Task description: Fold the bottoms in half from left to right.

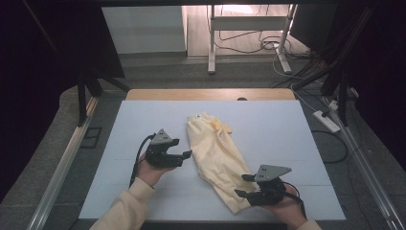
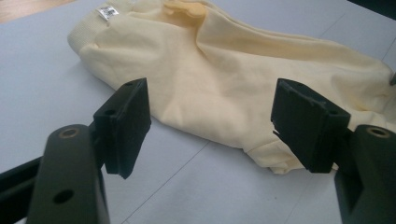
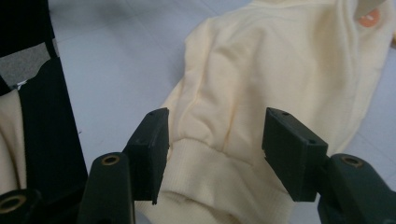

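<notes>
From the high view, my left forearm came in from the bottom edge in a pale yellow sleeve (image 1: 125,207), the hand tipped so the left gripper (image 1: 186,155) pointed sideways at the yellow garment (image 1: 218,155), its tips just short of the cloth's near long edge. That garment lay folded in a long strip on the white table (image 1: 139,124), running from mid-table down toward my right hand. The right gripper (image 1: 243,185) sat at the garment's lower end, aimed across it, with the lower tip over the cloth.

In the left gripper view, the jaws stood apart with nothing between them; the garment (image 2: 224,74) lay beyond the pads (image 2: 128,123), not touching them (a small white label (image 2: 107,12) showed at its far end).

In the right gripper view, the jaws were also apart, straddling the garment's ribbed hem (image 3: 210,182). I couldn't tell whether the pads (image 3: 152,151) touched the cloth; they weren't clamped on it.
</notes>
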